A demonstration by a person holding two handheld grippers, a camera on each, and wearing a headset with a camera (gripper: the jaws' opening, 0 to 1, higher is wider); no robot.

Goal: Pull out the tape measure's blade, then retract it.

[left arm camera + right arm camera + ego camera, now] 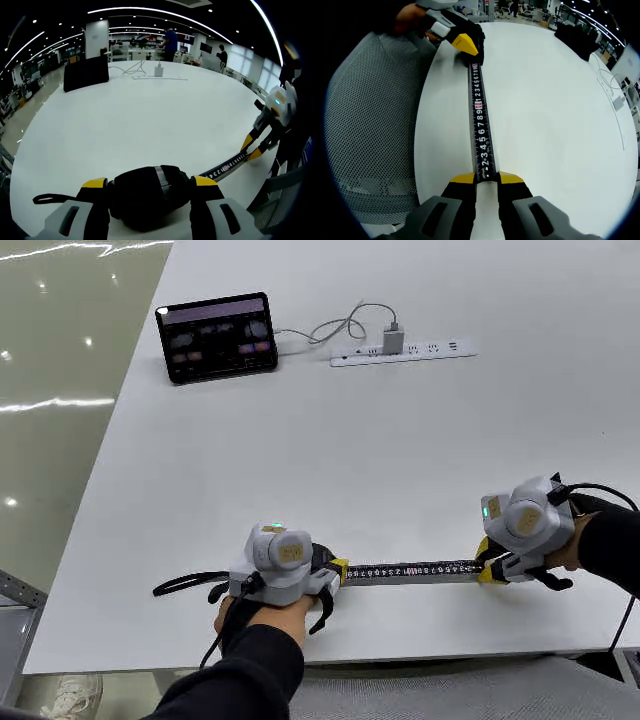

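Observation:
A black tape measure case sits between the yellow-tipped fingers of my left gripper, which is shut on it near the table's front edge. Its black blade with white numerals runs flat along the table to my right gripper. In the right gripper view the blade stretches from the case down to my right gripper, which is shut on the blade's end. In the left gripper view the blade reaches the right gripper.
A dark tablet stands at the back left of the white table. A white power strip with a plugged charger and cable lies beside it. A black strap trails left of the case. A grey mesh chair sits by the table's front edge.

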